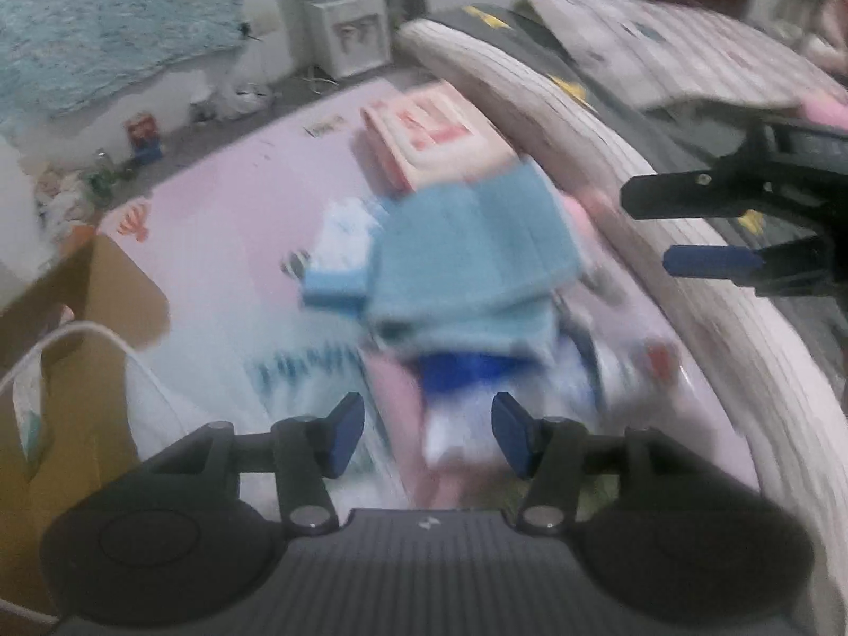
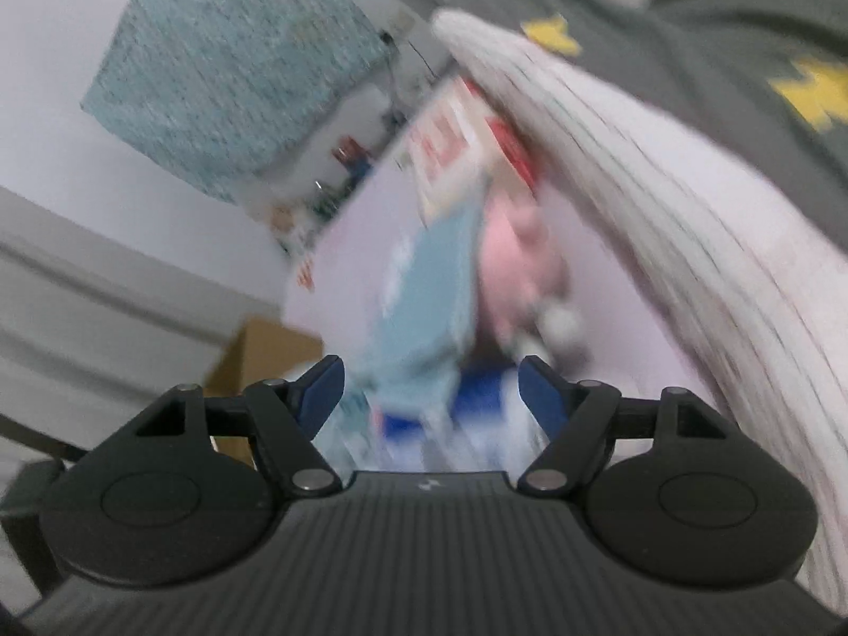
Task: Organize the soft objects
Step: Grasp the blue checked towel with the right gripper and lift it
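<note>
The left gripper [image 1: 428, 434] points steeply down. Its two blue pads [image 1: 347, 434] stand apart, and nothing is pressed between them. The black linkages on both sides are spread evenly. The right gripper [image 1: 652, 228] comes in from the right edge of the left wrist view, with its fingers pointing left, one above the other and clearly separated. In its own view the right gripper [image 2: 432, 395] tilts down less steeply, rolled to one side, its jaws apart and gripping nothing.

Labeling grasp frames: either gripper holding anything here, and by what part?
Nothing held. Left gripper and right gripper both stand open above the blue folded cloth.
</note>
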A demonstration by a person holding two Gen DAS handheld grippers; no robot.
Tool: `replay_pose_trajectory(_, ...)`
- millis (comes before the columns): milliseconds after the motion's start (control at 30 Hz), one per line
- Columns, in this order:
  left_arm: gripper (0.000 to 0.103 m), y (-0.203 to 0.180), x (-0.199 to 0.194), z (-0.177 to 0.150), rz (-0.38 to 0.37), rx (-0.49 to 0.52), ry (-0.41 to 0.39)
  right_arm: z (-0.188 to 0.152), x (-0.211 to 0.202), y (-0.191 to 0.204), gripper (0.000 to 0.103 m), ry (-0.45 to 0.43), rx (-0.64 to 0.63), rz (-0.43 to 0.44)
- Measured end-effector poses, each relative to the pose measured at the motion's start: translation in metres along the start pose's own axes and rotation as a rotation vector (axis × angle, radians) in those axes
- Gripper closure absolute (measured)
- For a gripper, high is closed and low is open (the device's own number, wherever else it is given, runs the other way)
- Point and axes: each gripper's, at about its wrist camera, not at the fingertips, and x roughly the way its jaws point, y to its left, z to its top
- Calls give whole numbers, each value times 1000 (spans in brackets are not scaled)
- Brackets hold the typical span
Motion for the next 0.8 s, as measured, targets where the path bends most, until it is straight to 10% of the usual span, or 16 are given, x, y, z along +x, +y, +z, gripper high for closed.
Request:
replay_pose_trajectory(433,47,42,87,75,-129,-181,118,46,101,-6,73,88,60,-77)
replay_pose_trajectory(800,32,55,143,89,-255,-347,287,54,115,-4,75,144,38,-86)
